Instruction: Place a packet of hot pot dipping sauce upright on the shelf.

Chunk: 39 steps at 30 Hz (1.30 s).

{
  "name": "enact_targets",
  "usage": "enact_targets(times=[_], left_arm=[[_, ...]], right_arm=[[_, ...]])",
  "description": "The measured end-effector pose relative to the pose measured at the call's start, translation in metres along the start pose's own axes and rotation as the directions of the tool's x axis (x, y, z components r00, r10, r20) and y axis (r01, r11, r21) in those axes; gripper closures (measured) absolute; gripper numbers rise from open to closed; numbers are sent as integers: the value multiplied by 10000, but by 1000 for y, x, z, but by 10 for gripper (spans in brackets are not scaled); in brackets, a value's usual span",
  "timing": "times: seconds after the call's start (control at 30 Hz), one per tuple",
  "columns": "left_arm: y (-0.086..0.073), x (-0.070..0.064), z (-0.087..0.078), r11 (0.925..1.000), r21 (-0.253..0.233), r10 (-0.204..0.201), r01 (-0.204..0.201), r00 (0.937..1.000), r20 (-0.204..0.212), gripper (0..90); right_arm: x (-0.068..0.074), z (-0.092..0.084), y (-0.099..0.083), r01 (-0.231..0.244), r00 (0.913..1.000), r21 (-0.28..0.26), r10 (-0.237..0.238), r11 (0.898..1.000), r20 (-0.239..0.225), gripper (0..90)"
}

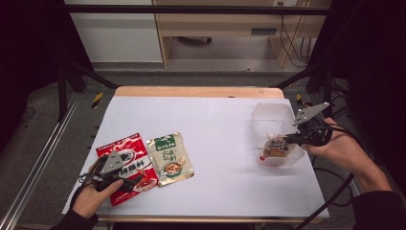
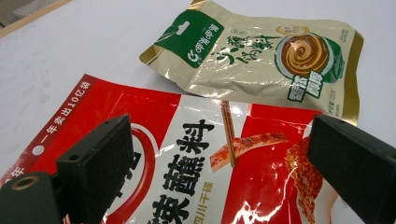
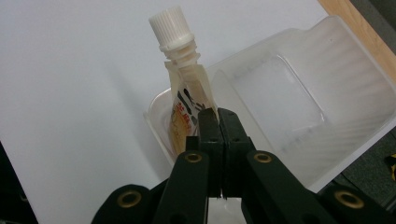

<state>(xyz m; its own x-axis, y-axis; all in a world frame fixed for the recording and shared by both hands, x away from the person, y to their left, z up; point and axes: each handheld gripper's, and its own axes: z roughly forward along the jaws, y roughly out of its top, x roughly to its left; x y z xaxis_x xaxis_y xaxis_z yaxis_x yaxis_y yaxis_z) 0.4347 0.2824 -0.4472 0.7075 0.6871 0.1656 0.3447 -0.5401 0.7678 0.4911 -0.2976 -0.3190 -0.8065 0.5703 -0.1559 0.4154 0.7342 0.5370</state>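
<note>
The right gripper has its jaws pressed together on the edge of a spouted sauce pouch, holding it tilted with the white screw cap uppermost, over the near end of a clear plastic tray that sits by the right edge of the counter. In the high view the pouch lies low inside that tray, its cap pointing toward the counter's middle. The pouch looks light and soft, a thin film body that will fold and sag around whatever sauce is inside, and its glossy skin is likely slippery; the stiff neck below the cap or the flat sealed seam seems the safest place to pinch, since a squeeze on the belly could force the contents toward the spout. The left gripper hangs with its jaws wide apart and holding nothing, just above a red seasoning packet near the counter's front left corner. A green and gold sauce packet lies just beside the red one, toward the middle of the counter. Both flat packets should be limp and best taken by an edge.
</note>
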Motion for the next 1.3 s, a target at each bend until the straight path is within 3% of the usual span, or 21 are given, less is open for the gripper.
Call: enact_targets(times=[0.47,0.63,0.73,0.93,1.13,1.3], left_arm=[[0,-1,1,10000,40,15,-15,9999,139,69],[-1,1,0,10000,30,-31,31,10000,81,69],[-1,1,0,10000,32,-29,29,10000,71,69],[-1,0,1,10000,57,8,-8,10000,70,69],[-1,0,1,10000,78,20,-21,10000,70,69],[-1,0,1,9999,99,35,-36,10000,63,69]], right_arm=[[2,7,-1,-98,9999,139,99,9999,-69,841],[2,10,-2,-307,9995,-23,308,9995,39,695],[3,13,-2,-496,9985,-71,497,9987,227,515],[8,16,0,-461,9974,-370,481,9983,534,316],[17,15,6,-113,9958,-617,169,9980,905,214],[21,16,9,-99,9947,-879,188,9961,1009,152]])
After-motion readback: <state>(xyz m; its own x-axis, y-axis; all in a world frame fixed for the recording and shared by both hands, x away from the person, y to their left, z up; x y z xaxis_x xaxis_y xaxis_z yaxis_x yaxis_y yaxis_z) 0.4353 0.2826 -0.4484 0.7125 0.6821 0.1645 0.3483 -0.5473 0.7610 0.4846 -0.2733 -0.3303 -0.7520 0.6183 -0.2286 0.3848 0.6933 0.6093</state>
